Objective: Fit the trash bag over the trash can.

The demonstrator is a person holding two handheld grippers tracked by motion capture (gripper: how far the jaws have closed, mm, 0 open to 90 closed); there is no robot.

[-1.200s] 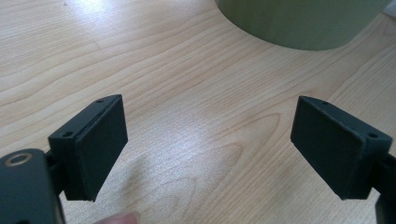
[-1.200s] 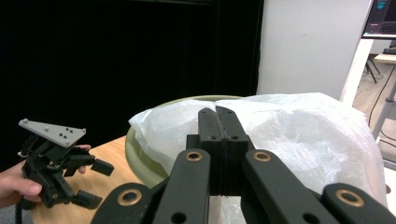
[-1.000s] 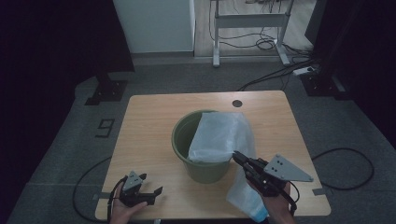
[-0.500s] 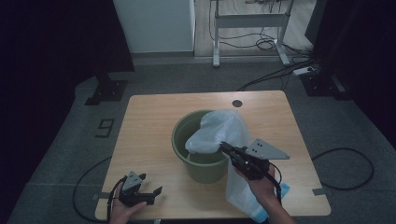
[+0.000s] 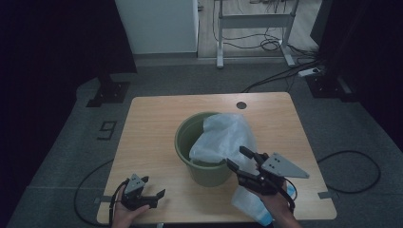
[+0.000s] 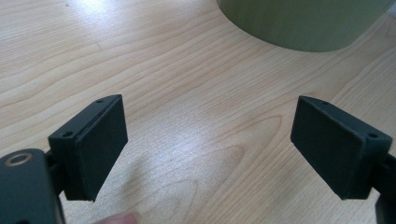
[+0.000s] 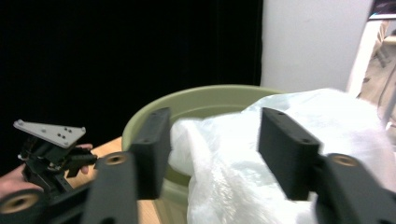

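Floor marker "9" point(image 5: 107, 129) beside table point(image 5: 157, 118) with bucket point(image 5: 190, 142).

The right gripper point(image 5: 241, 158) was held by the right hand point(image 5: 275, 202) and pointed forward and to the left; its jaws had just been opening and stood apart, the pads point(image 7: 150, 144) pressing on nothing. The grey three-cornered plate point(image 5: 283, 166) sat on top, just behind the jaws. Well to its left, the left gripper point(image 5: 152, 191) lay low in the left hand point(image 5: 126, 214), jaws wide apart and pointing right.
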